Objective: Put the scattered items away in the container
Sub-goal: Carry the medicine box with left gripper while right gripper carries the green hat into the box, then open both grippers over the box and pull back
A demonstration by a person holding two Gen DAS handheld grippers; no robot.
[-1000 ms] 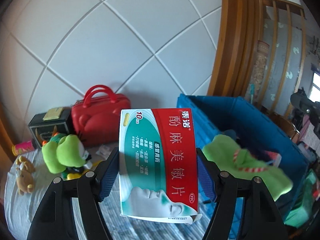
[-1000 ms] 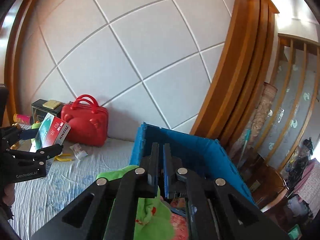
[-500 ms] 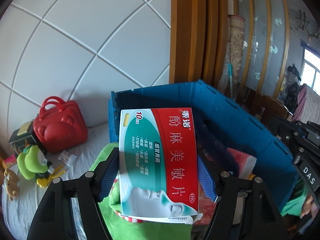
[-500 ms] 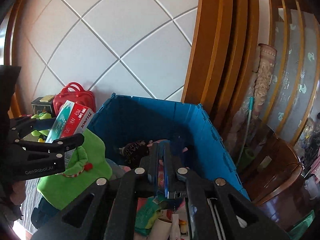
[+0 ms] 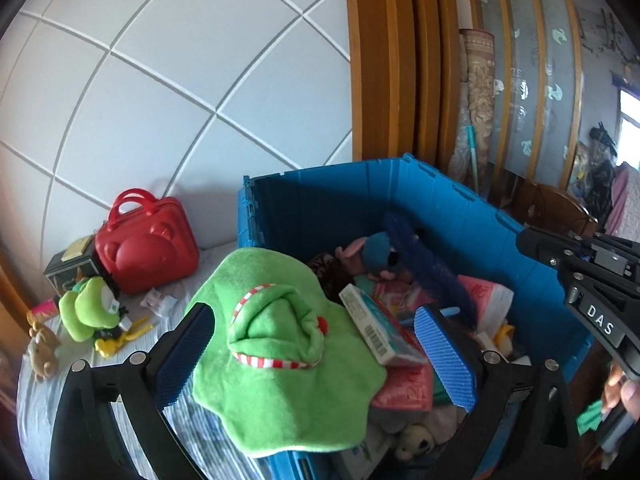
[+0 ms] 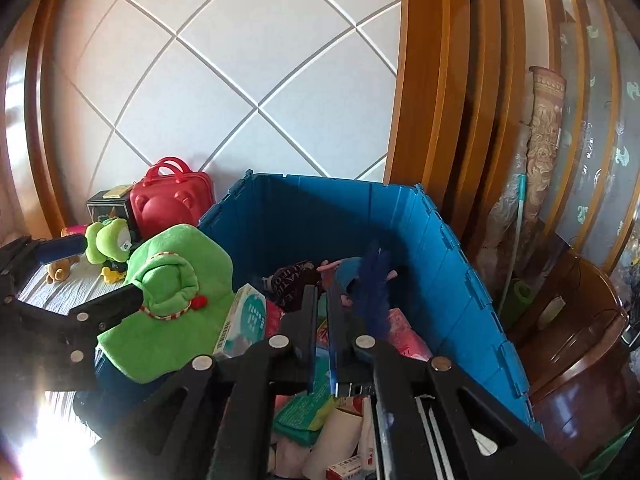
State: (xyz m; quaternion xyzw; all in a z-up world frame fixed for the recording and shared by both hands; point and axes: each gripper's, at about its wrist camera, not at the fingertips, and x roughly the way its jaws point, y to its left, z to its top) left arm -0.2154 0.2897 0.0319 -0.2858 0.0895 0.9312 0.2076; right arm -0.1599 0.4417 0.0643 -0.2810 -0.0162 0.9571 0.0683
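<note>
The left tongs are standing wide apart with nothing between their blue pads, hovering over the near edge of the blue crate. The medicine box is lying tilted inside the crate, just beyond the right-hand pad, leaning against the green plush hat that is draping over the crate's near wall. The right tongs are sitting nearly together, only a thin slit showing, gripping nothing, and pointing into the crate over its jumbled contents, to the right of the box. A dark blue feather is rising just past them. Much of the crate's contents is lying hidden under the hat and behind the tongs' black arms; glare is washing out the lower left of the right wrist view. A red case and a green frog plush are lying outside, left of the crate.
</note>
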